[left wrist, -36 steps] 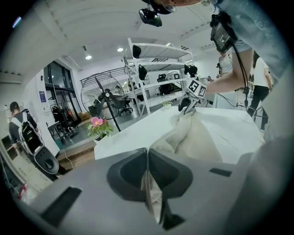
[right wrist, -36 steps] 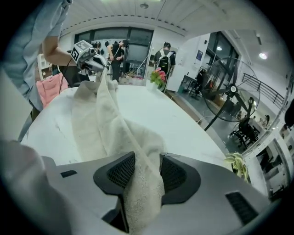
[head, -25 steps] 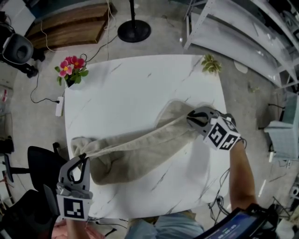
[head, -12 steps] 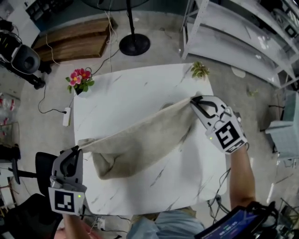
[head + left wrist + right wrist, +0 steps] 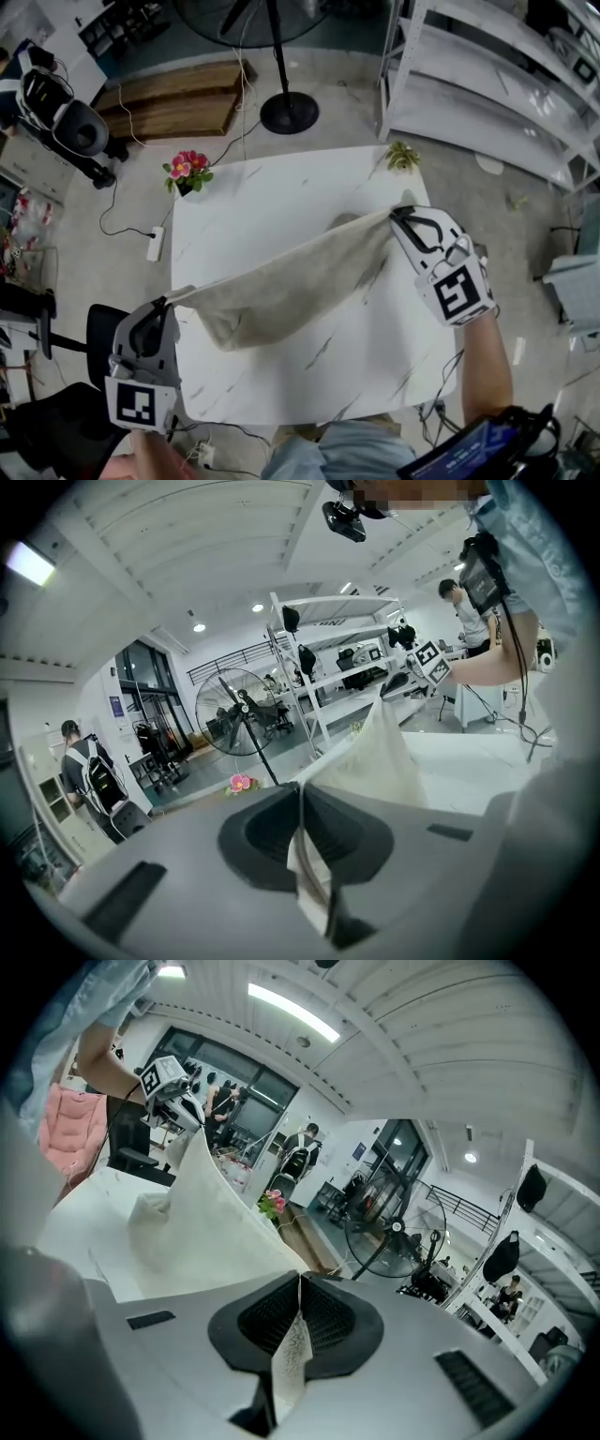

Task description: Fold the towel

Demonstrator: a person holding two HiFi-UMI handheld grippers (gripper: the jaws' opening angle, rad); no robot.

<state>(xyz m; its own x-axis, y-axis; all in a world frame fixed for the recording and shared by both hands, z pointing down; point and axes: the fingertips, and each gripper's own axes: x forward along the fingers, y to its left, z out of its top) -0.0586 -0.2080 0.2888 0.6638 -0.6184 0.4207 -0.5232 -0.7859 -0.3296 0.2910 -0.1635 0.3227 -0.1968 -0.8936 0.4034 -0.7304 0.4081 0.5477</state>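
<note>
Head view: the beige towel (image 5: pixel 291 286) hangs stretched above the white table (image 5: pixel 281 192), running from 8 o'clock to 2 o'clock. The left gripper (image 5: pixel 170 300) pinches its corner at 8 o'clock, and the right gripper (image 5: pixel 397 215) pinches the corner at 2 o'clock.

Left gripper view: the jaws press tight on a towel edge, and the cloth rises toward 1 o'clock.

Right gripper view: the jaws are likewise clamped on towel fabric, which stretches off toward 10 o'clock.

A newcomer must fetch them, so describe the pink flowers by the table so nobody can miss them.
Find the white marble-patterned table in the middle of the floor. At its far left corner, seen from the person's side, sits a small bunch of flowers. Their pink blossoms set them apart from the all-green plant at the far right corner.
</note>
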